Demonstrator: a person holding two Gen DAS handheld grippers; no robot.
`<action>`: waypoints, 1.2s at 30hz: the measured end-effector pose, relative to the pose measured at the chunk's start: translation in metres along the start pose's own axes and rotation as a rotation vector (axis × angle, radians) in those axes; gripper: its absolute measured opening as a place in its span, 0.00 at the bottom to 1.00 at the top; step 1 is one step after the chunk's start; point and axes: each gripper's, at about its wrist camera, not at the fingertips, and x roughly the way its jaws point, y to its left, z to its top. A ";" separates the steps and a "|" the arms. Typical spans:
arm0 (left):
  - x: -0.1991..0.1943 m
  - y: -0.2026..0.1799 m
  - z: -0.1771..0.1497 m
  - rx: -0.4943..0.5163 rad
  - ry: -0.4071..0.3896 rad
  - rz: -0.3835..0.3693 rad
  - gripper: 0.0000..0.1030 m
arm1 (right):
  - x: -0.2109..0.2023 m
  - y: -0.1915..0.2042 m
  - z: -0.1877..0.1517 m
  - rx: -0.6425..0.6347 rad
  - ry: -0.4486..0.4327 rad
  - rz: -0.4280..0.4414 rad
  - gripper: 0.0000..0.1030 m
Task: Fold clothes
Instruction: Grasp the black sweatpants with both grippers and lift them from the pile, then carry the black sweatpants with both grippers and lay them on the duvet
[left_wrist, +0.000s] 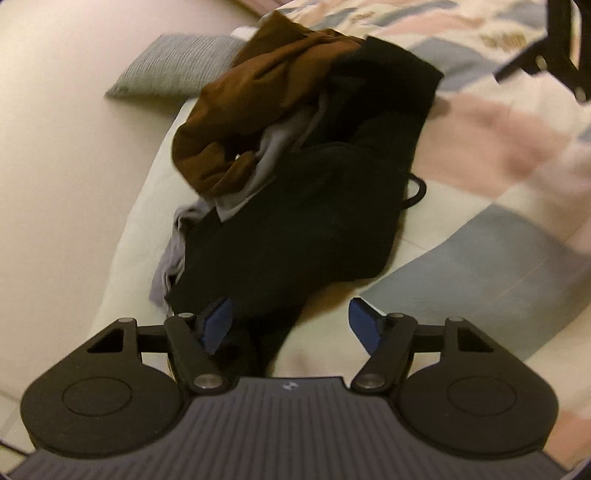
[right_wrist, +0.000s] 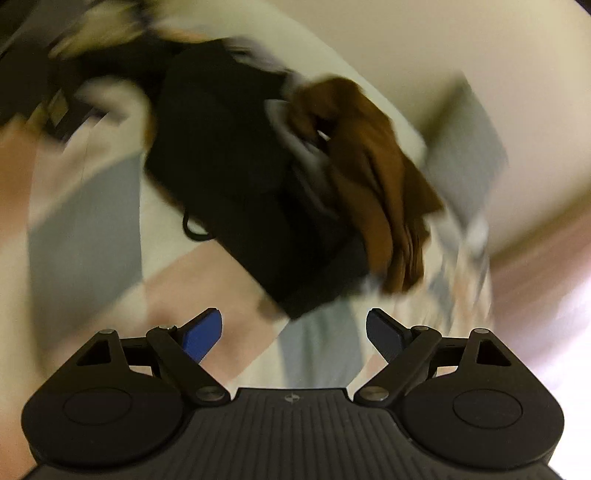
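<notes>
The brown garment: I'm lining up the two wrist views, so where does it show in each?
Left wrist: brown garment lies upper centre, left of the black garment.
Right wrist: brown garment lies right of centre, blurred, right of the black garment.
Shared landmark: the grey striped pillow, just beyond the brown one in both.

Three garments lie heaped on the bed: one black garment (left_wrist: 314, 206) at the centre, one brown garment (left_wrist: 258, 110) at its 11 o'clock, and one grey garment (left_wrist: 173, 254) showing at its 8 o'clock. One striped pillow (left_wrist: 173, 66) sits at 10 o'clock of the heap, on one patchwork quilt (left_wrist: 480, 240). Two grippers count four blue-padded fingers (left_wrist: 218, 325) in all.
</notes>
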 end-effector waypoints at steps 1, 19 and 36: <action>0.004 -0.003 -0.002 0.023 -0.011 0.003 0.66 | 0.005 0.005 -0.002 -0.067 -0.013 -0.011 0.84; 0.081 -0.045 -0.022 0.362 -0.182 0.132 0.80 | 0.136 0.043 -0.039 -0.746 -0.120 -0.255 0.74; 0.054 0.021 0.001 0.071 -0.167 0.143 0.13 | 0.108 -0.018 0.016 -0.401 -0.063 -0.016 0.34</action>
